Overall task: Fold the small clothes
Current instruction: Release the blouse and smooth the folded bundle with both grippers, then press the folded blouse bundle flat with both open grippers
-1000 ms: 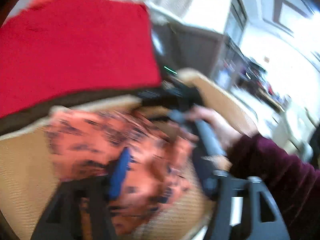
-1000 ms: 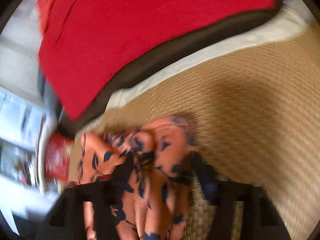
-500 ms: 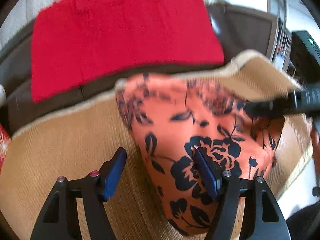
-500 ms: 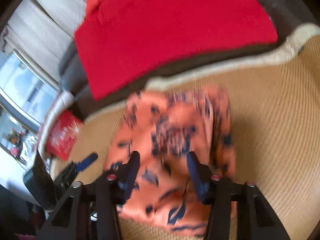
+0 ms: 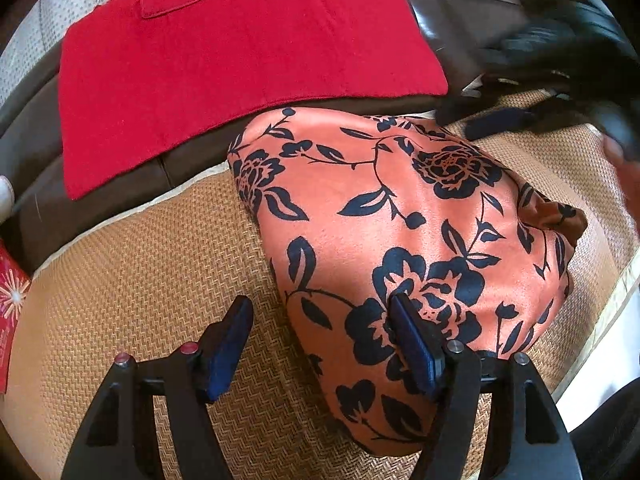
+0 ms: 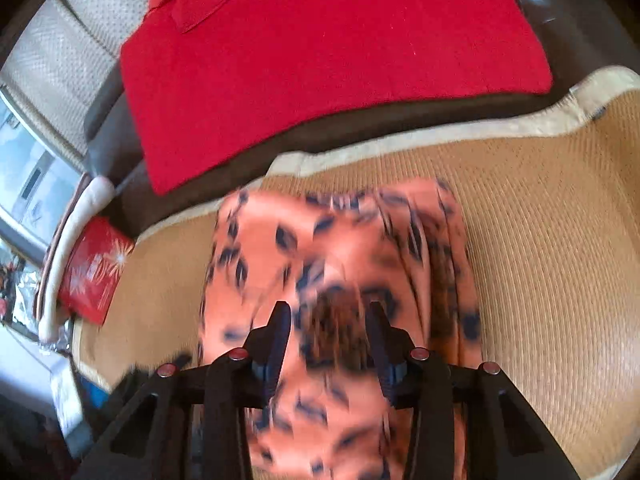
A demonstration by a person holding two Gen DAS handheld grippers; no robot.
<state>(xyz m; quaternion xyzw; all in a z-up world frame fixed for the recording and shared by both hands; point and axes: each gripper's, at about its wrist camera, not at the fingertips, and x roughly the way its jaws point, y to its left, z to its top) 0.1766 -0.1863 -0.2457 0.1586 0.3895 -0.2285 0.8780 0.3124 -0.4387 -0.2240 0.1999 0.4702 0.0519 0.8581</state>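
An orange garment with black flowers (image 5: 400,216) lies spread on a woven straw mat (image 5: 140,280). My left gripper (image 5: 318,304) hangs open just above the garment's near left edge, one finger over the cloth and the other over bare mat, holding nothing. The right gripper (image 5: 520,120) is a dark blur at the garment's far right corner. In the right wrist view the garment (image 6: 340,240) is smeared by motion. The right gripper (image 6: 328,308) is above it with its jaws closing. Dark blurred cloth shows in the gap, and I see no pad pressing on it.
A flat red cloth (image 5: 240,52) lies on the brown sofa seat (image 5: 40,200) beyond the mat's pale border. A red box with a firework print (image 6: 94,272) sits off the mat's left end. A hand (image 5: 628,172) shows at the right edge.
The bunched garment has been spread flat on the mat. My left gripper sank toward its near edge. The right gripper's jaws narrowed and it drew back over the garment.
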